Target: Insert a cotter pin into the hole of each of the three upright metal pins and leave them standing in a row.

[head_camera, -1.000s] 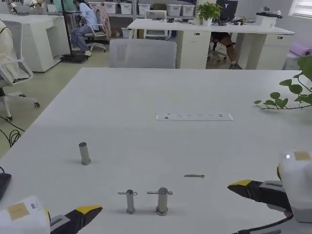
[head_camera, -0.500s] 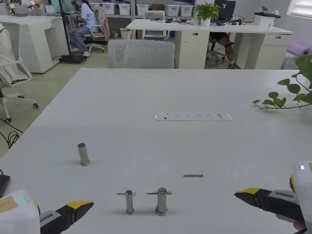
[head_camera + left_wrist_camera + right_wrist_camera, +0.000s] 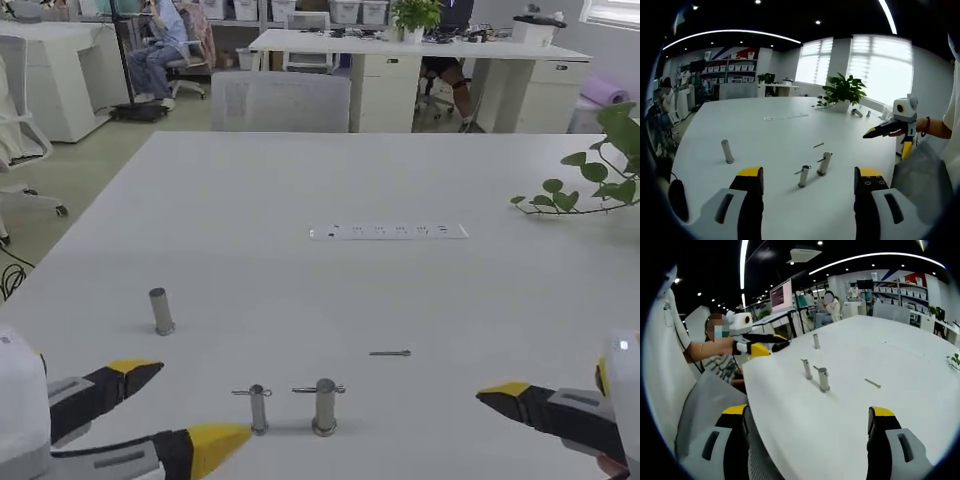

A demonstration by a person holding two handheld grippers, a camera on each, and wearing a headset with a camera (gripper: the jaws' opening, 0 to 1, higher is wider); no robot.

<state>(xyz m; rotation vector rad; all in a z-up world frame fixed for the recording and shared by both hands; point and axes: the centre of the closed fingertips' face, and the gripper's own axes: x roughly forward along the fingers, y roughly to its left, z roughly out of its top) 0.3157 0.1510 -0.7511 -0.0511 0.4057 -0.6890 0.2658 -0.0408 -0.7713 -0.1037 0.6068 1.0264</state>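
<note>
Three upright metal pins stand on the white table (image 3: 400,290). The far-left pin (image 3: 161,311) is bare. The two near pins (image 3: 258,408) (image 3: 323,405) each carry a cotter pin through the top. A loose cotter pin (image 3: 389,353) lies flat to their right. My left gripper (image 3: 180,405) hovers open just left of the near pins, holding nothing. My right gripper (image 3: 510,400) is at the lower right, apart from the pins. In the right gripper view its jaws stand wide open (image 3: 808,412) and empty, with the pins (image 3: 823,379) and the loose cotter pin (image 3: 872,383) ahead.
A white power strip (image 3: 388,232) lies mid-table beyond the pins. Plant leaves (image 3: 600,170) reach in from the right edge. A grey chair (image 3: 280,100) stands at the table's far side. A dark object (image 3: 677,200) rests near the left table edge.
My left gripper has come further into the head view and turned, so both its yellow-tipped jaws show apart. The right gripper has barely shifted. The head camera has tilted slightly down.
</note>
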